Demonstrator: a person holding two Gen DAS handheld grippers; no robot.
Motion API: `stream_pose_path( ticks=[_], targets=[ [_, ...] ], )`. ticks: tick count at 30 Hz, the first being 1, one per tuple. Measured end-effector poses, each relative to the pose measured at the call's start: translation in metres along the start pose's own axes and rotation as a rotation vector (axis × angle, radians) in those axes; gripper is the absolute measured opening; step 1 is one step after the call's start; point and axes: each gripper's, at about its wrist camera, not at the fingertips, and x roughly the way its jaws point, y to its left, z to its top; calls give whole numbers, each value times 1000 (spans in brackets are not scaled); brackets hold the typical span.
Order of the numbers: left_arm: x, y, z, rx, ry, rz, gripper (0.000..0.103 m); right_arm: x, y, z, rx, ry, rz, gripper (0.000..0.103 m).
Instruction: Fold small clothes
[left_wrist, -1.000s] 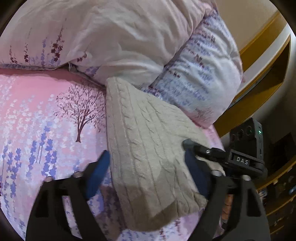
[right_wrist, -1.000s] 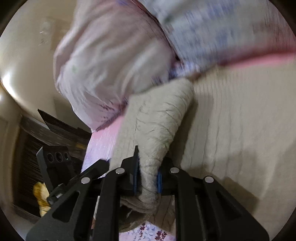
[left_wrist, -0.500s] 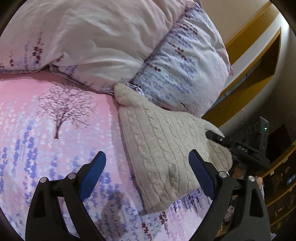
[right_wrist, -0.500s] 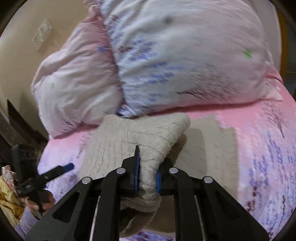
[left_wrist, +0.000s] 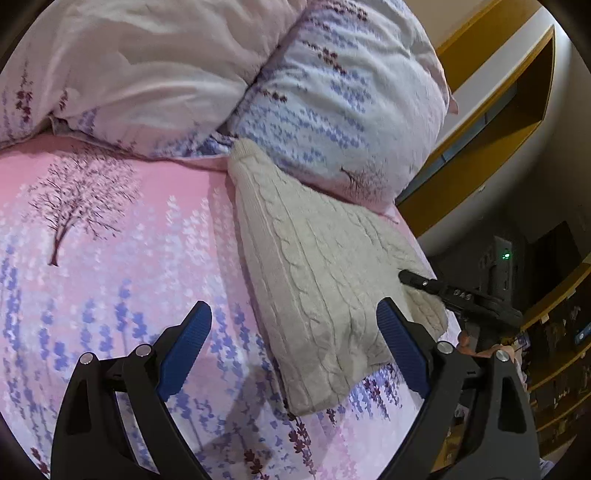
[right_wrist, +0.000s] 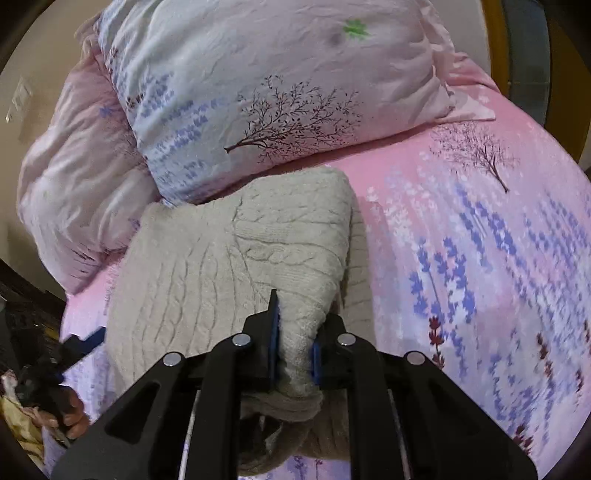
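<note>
- Pink floral bedsheet (left_wrist: 110, 258) fills our left view; the sweater (left_wrist: 314, 266) lies on it, touching the pillow (left_wrist: 351, 110). Our left gripper (left_wrist: 293, 332) hangs wide apart above it, empty.
- Right view: our right gripper (right_wrist: 294, 345) is clamped on a bunched sweater edge (right_wrist: 299, 325). Dragging it could skew the fold; thick knit may slip.

Cream sweater (right_wrist: 236, 258) chunky cable-knit, matt; bedsheet (left_wrist: 110, 258) smooth printed cotton-like cloth.
</note>
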Motion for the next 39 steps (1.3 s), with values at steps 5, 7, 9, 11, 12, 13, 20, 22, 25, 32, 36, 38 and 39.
stream_pose_path(
  ticks=[5, 7, 9, 11, 12, 13, 20, 22, 25, 32, 36, 38, 39],
  targets=[
    [6, -4, -4, 21, 19, -9, 92, -18, 1, -4, -17, -39, 27, 14],
    [10, -6, -7, 25, 38, -9, 91, -5, -8, -7, 11, 17, 10, 17],
    [11, -8, -11, 32, 54, -23, 90, -8, -10, -8, 33, 12, 30, 23],
    [8, -11, -17, 52, 59, -36, 88, -21, -14, -11, 60, -21, 51, 44],
    [5, -13, -20, 61, 62, -38, 87, -28, -17, -12, 76, -39, 62, 48],
    [3, -14, -22, 68, 63, -42, 86, -34, -20, -15, 89, -55, 72, 49],
    [-3, -27, -42, 152, 68, -3, 70, -82, -11, -48, 37, -110, 168, 45],
    [2, -28, -47, 155, 92, -5, 66, -85, -2, -57, -3, -99, 167, 43],
    [11, -28, -52, 154, 119, 4, 60, -78, 7, -65, -32, -78, 167, 41],
    [21, -20, -48, 94, 131, 9, 32, -70, 14, -72, -85, -89, 108, 10],
    [14, -14, -47, 54, 121, -37, 23, -91, 8, -72, -80, -163, 96, 9],
    [13, -15, -48, 56, 121, -39, 22, -88, 5, -75, -80, -146, 72, 9],
    [13, -15, -48, 60, 123, -36, 21, -83, 2, -78, -76, -126, 55, 9]
  ],
)
